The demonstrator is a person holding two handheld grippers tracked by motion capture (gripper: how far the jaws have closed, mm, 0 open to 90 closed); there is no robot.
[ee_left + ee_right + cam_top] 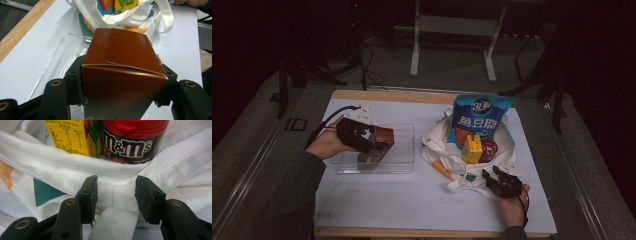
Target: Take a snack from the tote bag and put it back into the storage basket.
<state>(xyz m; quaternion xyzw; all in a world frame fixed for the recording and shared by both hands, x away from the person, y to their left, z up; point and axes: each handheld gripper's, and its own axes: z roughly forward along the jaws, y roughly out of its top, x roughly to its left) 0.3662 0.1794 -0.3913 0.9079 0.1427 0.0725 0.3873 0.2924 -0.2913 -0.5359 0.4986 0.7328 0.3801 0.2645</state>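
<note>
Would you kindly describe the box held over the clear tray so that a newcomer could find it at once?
On the white table, look left of the white tote bag to the clear plastic tray. Above it, the left tongs grip a brown box, a plain glossy carton with a folded flap, unlike the printed packs in the bag.

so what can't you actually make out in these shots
- Brown box: its print and its far end, hidden by its own bulk in the left gripper view; too small in the high view.
- Tote bag: anything below the yellow carton and candy tub is behind the fabric in the right gripper view.
- Blue snack bag: small print unreadable in the high view.
</note>
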